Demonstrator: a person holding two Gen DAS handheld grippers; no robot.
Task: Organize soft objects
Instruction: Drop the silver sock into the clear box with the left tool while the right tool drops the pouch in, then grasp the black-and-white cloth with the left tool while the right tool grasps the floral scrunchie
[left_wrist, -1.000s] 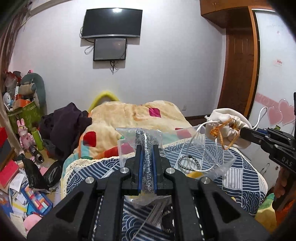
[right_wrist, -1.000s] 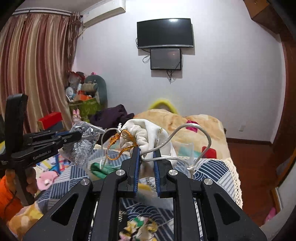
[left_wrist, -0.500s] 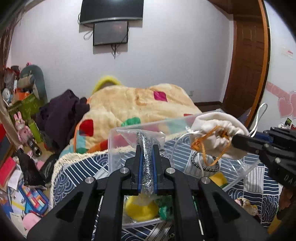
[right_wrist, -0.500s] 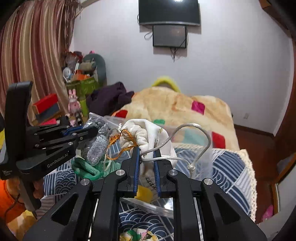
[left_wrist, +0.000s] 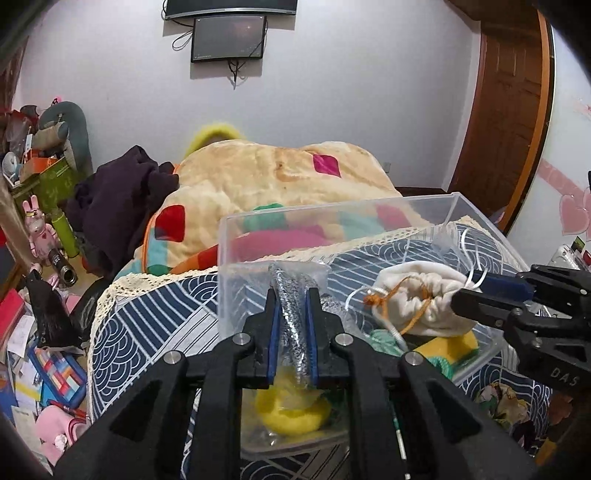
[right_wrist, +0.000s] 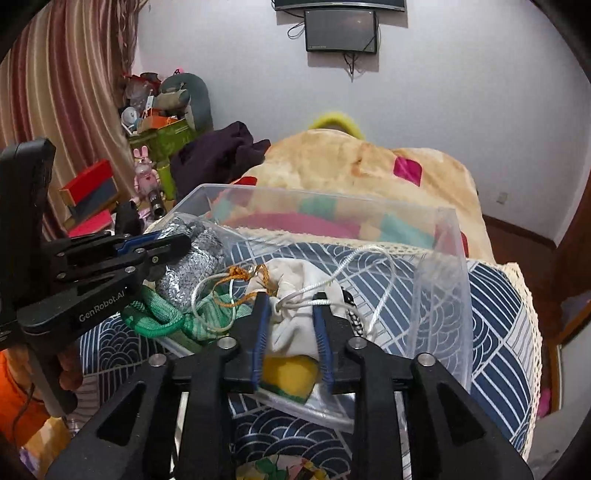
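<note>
A clear plastic box (left_wrist: 332, 218) (right_wrist: 332, 199) sits on the bed and holds a yellow sponge (right_wrist: 288, 373), green cord (right_wrist: 162, 321) and other soft things. My left gripper (left_wrist: 291, 291) (right_wrist: 173, 245) reaches over its near wall. Its jaws are opening, but the pads still press on a clear bag of grey sparkly fabric (left_wrist: 291, 317) (right_wrist: 192, 266). My right gripper (right_wrist: 290, 299) (left_wrist: 461, 291) is opening too. The white drawstring pouch (right_wrist: 295, 280) (left_wrist: 417, 302) lies between its parted pads and rests on the sponge, with its white cord looping out.
The box stands on a blue wave-patterned bedcover (left_wrist: 147, 325), with a beige patchwork blanket (left_wrist: 277, 177) and dark clothes (left_wrist: 122, 199) behind it. Floor clutter (left_wrist: 37, 350) lies to the left and a wooden door (left_wrist: 506, 110) to the right. A person's hand (right_wrist: 70, 369) holds the left gripper.
Both grippers have come down into the box. The right jaws have parted and the pouch now rests on the box's contents. The left jaws have widened slightly around the bag.
</note>
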